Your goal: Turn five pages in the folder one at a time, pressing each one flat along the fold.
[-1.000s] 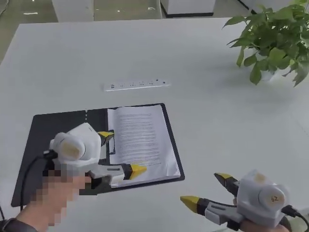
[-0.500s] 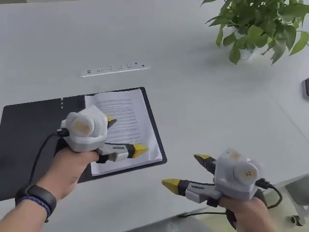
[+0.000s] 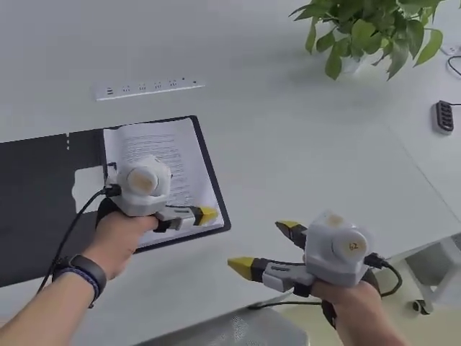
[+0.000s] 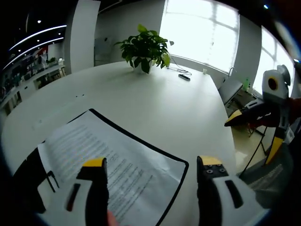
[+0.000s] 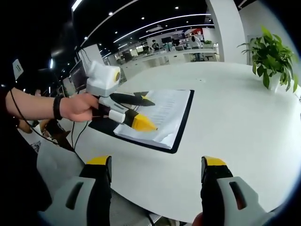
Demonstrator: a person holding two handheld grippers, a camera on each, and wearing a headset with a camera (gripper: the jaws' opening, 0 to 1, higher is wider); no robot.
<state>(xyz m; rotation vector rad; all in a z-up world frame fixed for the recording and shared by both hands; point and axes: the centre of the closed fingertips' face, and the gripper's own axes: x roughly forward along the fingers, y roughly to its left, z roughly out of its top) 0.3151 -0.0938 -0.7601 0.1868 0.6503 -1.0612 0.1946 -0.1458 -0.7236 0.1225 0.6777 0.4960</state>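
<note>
Fingers (image 4: 96,186) of the left gripper (image 4: 152,162) stand apart with nothing between them. They hang over the near part of the printed pages (image 3: 155,151); contact with the paper cannot be told. Right gripper (image 3: 263,245): fingers likewise spread and empty, over bare table (image 3: 302,158), near and to the right of the folder's near right corner, apart from it.

Count, left to right:
- 1 folder (image 3: 36,180), black, lying open on the left of the table
- 1 stack of printed pages
- 2 grippers, one per hand
- 1 white power strip (image 3: 148,87) beyond the folder
- 1 plant (image 3: 367,25) at far right
- 1 dark block (image 3: 441,115) at the right edge, too small to identify
- 1 dark wristband (image 3: 75,270) behind the left hand (image 3: 122,231)

Change against 1.0 s ago: the camera has swung, so the whole scene sits differently. Relative to the folder, the left gripper has moved right. Its body was then over the black left cover beside the fold and is now over the pages, with the near fingertip closer to the stack's near right corner. The right gripper keeps its place off that corner, spread unchanged. The stack lies flat as before.

Containers: the folder holds the pages on its right half; its left half shows black inner cover. A white pot (image 3: 351,63) holds the plant.
</note>
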